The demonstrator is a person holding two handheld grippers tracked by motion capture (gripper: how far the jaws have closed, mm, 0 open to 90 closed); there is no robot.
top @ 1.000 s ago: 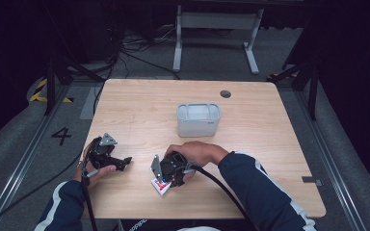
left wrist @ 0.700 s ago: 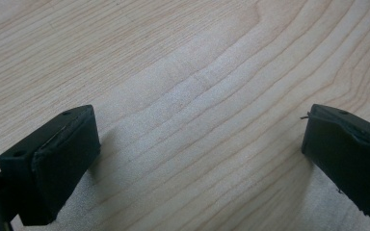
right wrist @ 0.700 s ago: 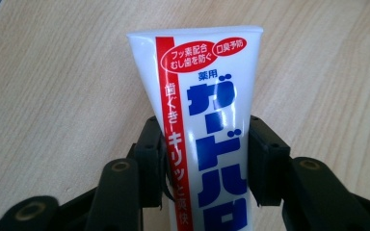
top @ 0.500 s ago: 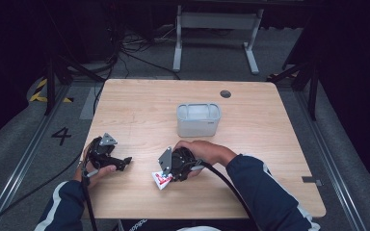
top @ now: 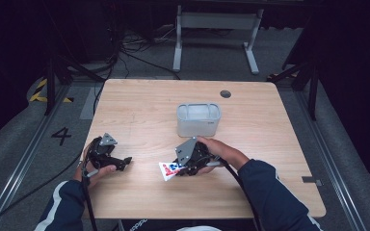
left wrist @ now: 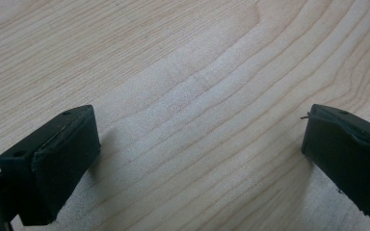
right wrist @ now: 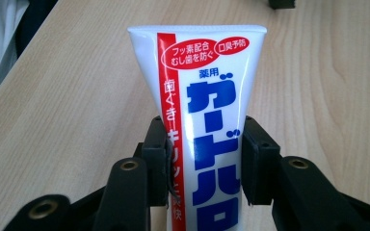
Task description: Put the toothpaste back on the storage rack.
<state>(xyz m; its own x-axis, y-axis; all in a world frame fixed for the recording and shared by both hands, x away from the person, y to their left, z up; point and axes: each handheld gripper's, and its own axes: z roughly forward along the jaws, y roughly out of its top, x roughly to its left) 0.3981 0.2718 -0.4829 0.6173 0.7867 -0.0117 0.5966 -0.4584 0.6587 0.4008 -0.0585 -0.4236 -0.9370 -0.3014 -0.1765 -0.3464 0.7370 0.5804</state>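
The toothpaste tube is gripped by the right hand-held gripper, pointing left toward the released left hand-held gripper, with the clear bin just beyond.

From remote station I log, far to near:
- Grey metal stand frame, far of table, two legs on floor.
- Black cables, loose on floor, far left.
- Yellow-black tape, floor, left.
- White numeral 4, floor, left of table.
- Wooden table, light grain, rounded corners.
- Dark round cap, set in tabletop, far edge, right of centre.
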